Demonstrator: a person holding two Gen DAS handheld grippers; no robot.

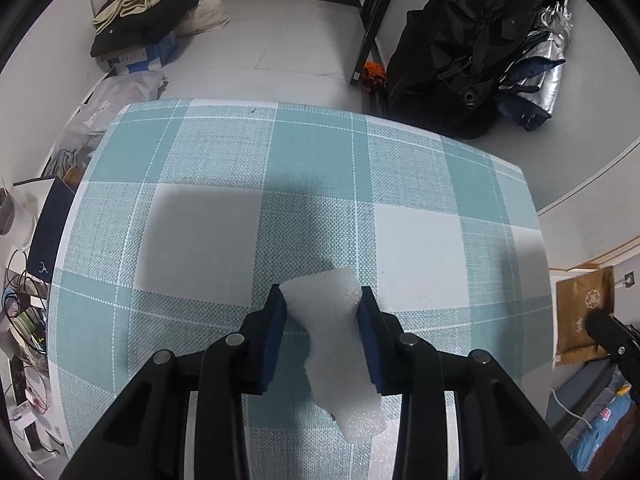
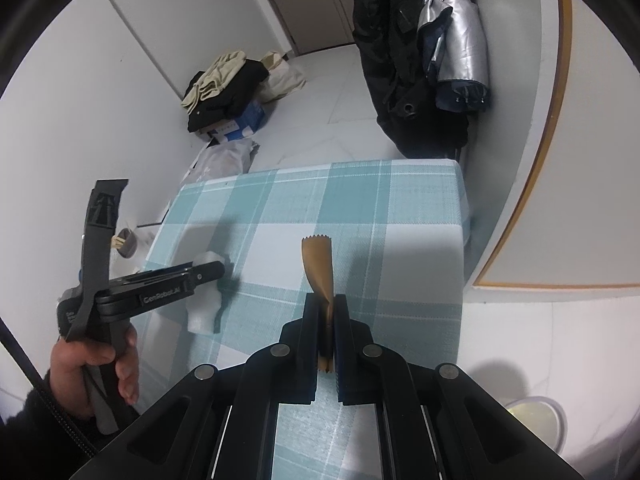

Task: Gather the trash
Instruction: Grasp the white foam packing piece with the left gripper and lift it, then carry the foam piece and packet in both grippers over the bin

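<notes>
Left claw: pinched on a white foam scrap. Both blue pads are seen pressing the sides of the foam, which runs from beyond the fingertips back toward the camera and hangs just above the bench, a surface covered in teal-and-white check cloth. Whether the lower end of the foam touches the cloth cannot be told.

Right claw: pressed together on a brown snack wrapper. The wrapper is held upright and twisted, its serrated top edge standing clear above the fingertips and a short serrated end showing below the pads. It is lifted off the check cloth; its shadow falls on the cloth to the right.

In the right wrist view the left claw is seen from the side at the left edge of the bench, with the foam scrap gripped below it. A hand in a dark sleeve is wrapped round the handle.

In the left wrist view the brown wrapper shows at the far right edge, held by the dark tip of the right claw.

Background noted: folded clothes stacked on a blue-and-white box on the floor, a black coat and a silver folded umbrella hanging at the right.
</notes>
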